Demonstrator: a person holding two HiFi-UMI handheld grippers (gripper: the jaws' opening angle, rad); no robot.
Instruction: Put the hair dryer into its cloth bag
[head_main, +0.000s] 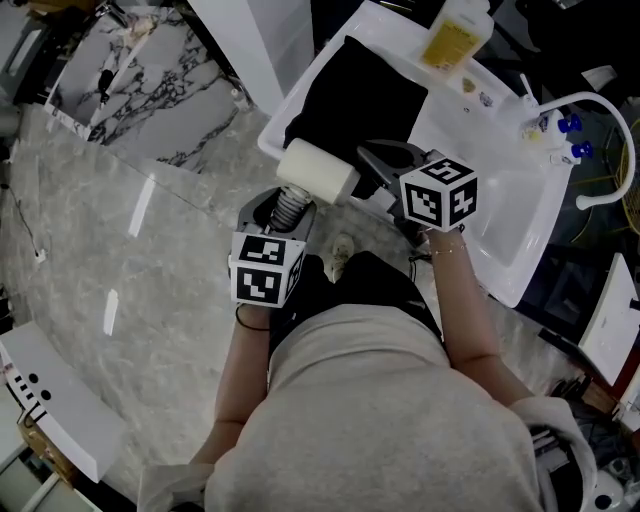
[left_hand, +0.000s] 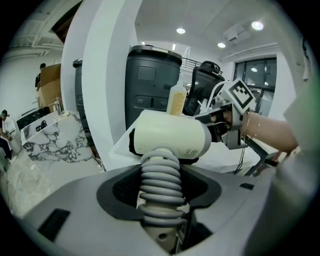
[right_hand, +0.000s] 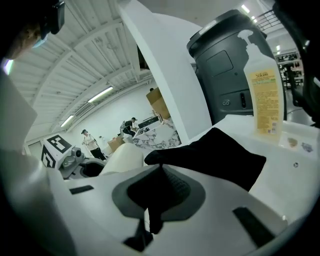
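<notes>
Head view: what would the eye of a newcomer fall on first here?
The cream hair dryer stands out at the centre, its ribbed handle clamped in the left gripper. Just beyond it, the black cloth bag lies on the white basin, one edge pinched by the right gripper. A yellow bottle stands at the basin's far end.

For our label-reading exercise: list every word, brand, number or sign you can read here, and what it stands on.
No text can be read with certainty.
Bottle: its yellow label carries print, too blurred to read.
Hair dryer: a small grey mark on its body, too small to read.
</notes>
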